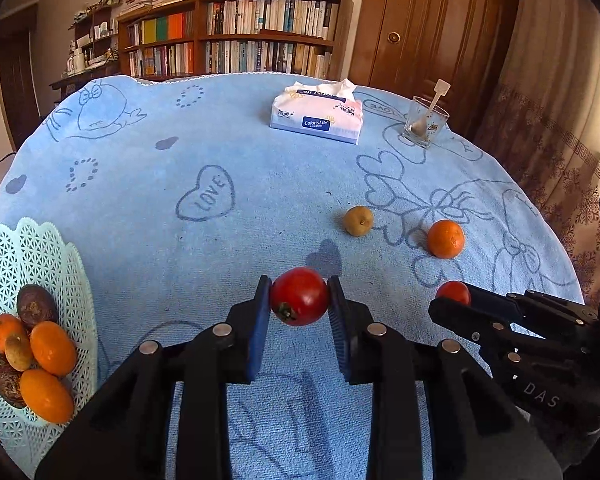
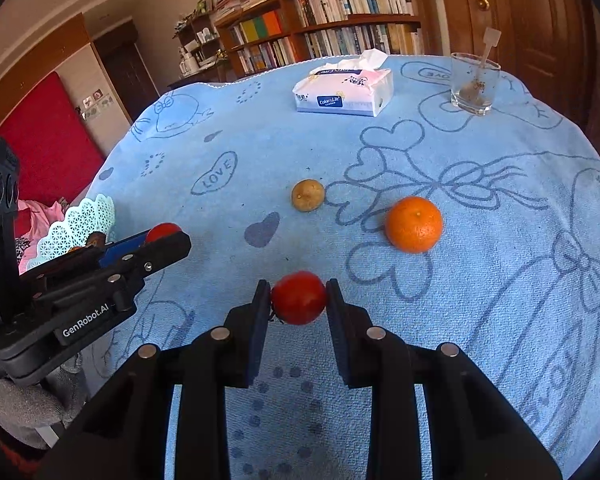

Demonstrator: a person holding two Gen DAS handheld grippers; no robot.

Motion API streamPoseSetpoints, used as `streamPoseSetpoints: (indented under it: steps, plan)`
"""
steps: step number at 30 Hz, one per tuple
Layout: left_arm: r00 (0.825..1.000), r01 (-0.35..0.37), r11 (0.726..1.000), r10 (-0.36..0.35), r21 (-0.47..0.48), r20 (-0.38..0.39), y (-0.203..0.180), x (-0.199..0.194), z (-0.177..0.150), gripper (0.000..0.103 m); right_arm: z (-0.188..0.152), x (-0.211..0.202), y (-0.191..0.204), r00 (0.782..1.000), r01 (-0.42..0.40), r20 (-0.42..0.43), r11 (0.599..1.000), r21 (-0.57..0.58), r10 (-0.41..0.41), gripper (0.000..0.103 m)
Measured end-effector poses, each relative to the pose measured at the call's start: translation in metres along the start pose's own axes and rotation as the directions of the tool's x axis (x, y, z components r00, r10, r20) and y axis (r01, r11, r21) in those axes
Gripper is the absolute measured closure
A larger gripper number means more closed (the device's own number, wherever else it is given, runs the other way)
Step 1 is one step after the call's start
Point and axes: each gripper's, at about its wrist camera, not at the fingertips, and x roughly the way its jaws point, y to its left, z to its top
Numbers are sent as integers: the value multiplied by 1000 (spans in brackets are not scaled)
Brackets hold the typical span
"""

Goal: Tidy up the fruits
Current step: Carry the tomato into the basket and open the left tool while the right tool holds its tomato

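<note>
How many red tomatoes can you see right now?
2. One red tomato is clamped in the left tongs; the other tomato is clamped in the right tongs. More could be hidden in the white basket.

Cloth (image 1: 228, 248) toward basket (image 1: 60, 264) lies open; orange (image 2: 414, 224) and longan (image 2: 308, 195) ahead.

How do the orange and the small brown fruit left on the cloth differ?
The orange is bright orange and clearly bigger; the brown fruit is dull tan and smaller. The orange lies nearer the right gripper, the brown fruit farther back toward the tissue pack. Both are round, sit loose on the blue cloth, and are ungripped.
</note>
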Motion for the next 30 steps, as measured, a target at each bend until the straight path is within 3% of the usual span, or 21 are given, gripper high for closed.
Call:
streamPoseSetpoints:
  steps: [19, 30]
  plan:
    - [987, -126, 986, 135, -104, 82, 82, -80, -26, 74, -13, -4, 42, 997, -71, -23, 997, -25, 71, 74]
    - [973, -210, 965, 223, -160, 67, 133, -113, -54, 74, -15, -3, 67, 991, -130, -39, 991, -24, 129, 74]
